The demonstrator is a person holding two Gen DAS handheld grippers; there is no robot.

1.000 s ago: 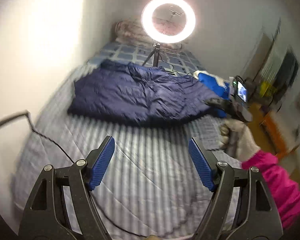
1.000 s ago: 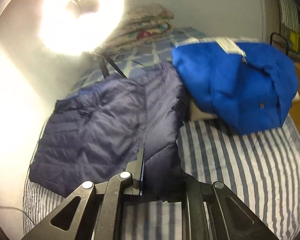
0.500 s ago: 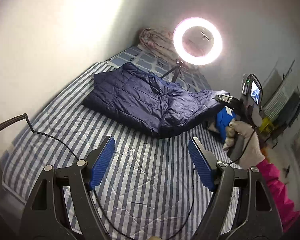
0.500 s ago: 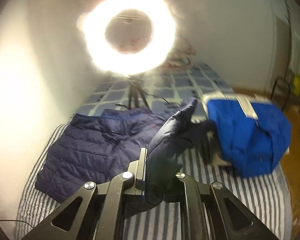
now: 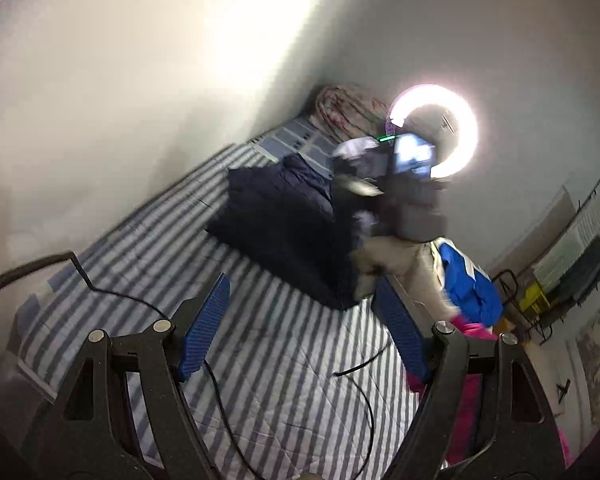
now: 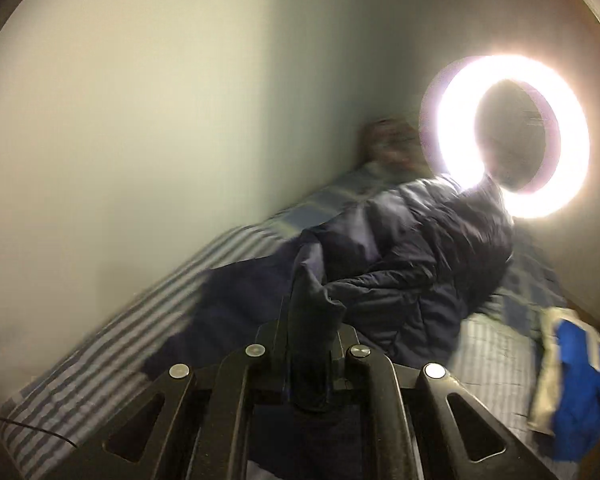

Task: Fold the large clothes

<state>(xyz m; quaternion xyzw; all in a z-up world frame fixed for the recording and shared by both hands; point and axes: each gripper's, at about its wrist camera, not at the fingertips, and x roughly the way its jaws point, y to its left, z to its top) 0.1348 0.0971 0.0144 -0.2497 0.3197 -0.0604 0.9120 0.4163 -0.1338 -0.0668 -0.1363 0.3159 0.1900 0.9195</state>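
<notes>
A navy quilted jacket [image 5: 280,220] lies on the striped bed, partly folded over itself. My right gripper [image 6: 310,320] is shut on a dark edge of that navy jacket [image 6: 420,264] and holds it lifted above the rest of the garment. In the left wrist view the right gripper [image 5: 364,188] shows blurred over the jacket's right side, held by a gloved hand [image 5: 396,264]. My left gripper [image 5: 300,320] hangs open above the bare striped cover, short of the jacket, with nothing between its blue pads [image 5: 206,320].
A lit ring light [image 5: 436,132] on a tripod stands at the head of the bed, with a folded quilt [image 5: 340,108] behind it. A bright blue jacket [image 6: 584,392] lies at the bed's right side. Black cables [image 5: 100,284] cross the striped cover [image 5: 292,380]. The wall runs along the left.
The right gripper swung left over the navy jacket, carrying the pinched edge across it. Both views rolled, so the bed now slants. The left gripper stayed open and shifted sideways.
</notes>
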